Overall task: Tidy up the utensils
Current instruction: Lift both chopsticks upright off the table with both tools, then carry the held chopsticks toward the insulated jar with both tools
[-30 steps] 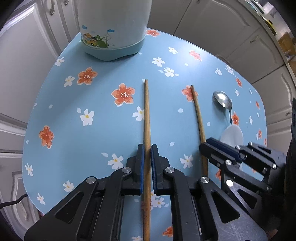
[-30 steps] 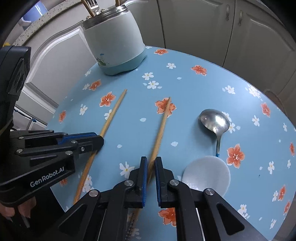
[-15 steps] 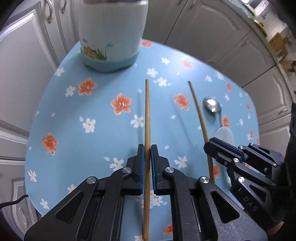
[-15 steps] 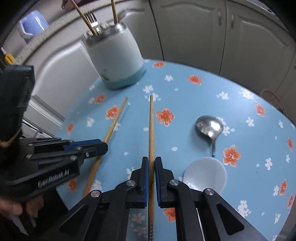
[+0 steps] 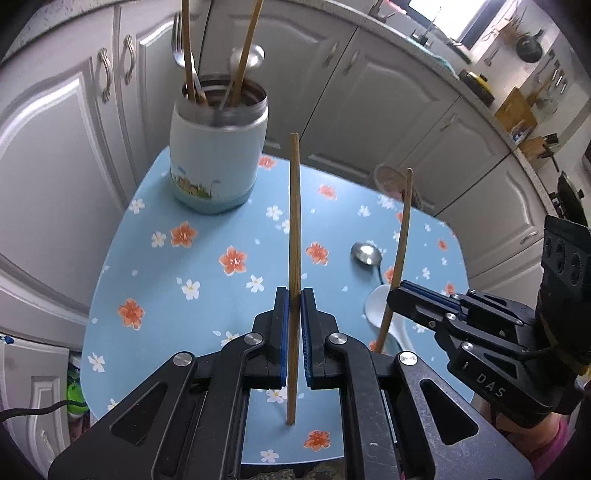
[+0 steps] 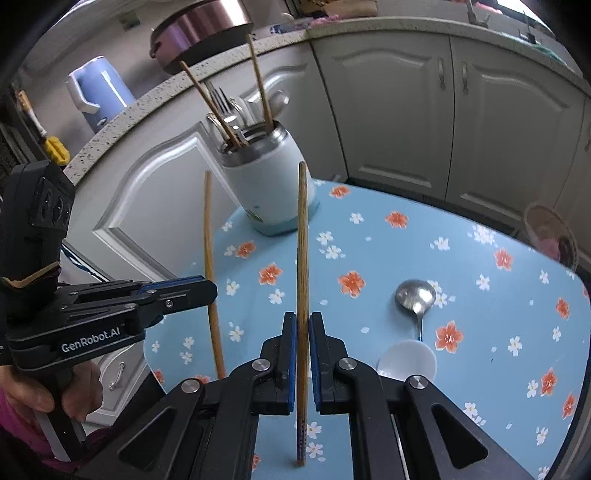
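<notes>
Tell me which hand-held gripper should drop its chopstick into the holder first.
Left, probably. The left hand-held gripper grips its chopstick on the holder's side of the table, while the right hand-held gripper with its chopstick stands farther over, by the spoon.

Blue tablecloth (image 5: 207,273) with orange and white flowers; brown chopsticks (image 5: 294,229).

A home kitchen: white panelled cabinet doors (image 6: 388,110) with metal handles run under a speckled countertop (image 6: 155,92), which carries a cooking pot (image 6: 199,33) and a blue kettle (image 6: 98,96). A knife block (image 5: 546,146) sits further along the counter.
</notes>
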Demonstrator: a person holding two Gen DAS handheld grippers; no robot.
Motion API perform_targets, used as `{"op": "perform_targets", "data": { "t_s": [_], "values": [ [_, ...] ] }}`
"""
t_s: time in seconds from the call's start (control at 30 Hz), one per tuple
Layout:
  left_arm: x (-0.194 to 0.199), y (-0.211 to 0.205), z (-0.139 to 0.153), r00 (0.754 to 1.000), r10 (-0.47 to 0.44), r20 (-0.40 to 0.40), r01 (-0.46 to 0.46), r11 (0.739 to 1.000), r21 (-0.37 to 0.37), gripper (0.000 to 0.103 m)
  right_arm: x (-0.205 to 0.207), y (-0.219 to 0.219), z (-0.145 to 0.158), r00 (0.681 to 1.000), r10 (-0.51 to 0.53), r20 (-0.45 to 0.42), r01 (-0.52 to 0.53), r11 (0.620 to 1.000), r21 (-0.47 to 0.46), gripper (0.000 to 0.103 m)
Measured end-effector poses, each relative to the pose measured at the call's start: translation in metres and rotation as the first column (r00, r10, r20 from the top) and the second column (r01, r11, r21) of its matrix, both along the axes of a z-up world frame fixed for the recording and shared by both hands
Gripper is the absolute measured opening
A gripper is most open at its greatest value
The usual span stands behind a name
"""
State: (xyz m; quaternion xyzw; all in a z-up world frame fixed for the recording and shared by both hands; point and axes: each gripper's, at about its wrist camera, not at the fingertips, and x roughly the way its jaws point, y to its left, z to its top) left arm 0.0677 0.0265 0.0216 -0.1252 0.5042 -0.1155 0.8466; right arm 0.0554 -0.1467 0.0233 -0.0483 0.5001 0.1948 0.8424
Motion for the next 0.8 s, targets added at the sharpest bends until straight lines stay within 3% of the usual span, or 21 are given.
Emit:
{"op": "perform_targets", "data": {
  "t_s": [0.8],
  "values": [
    [-0.001,0.029,0.067,0.985,0.06,0.165,-0.056,0.998,-0.034,0.003,0.01,0.021,0.045,0.995,0.047,0.088,-0.045,0.999,-0.03,0.006]
  ]
}}
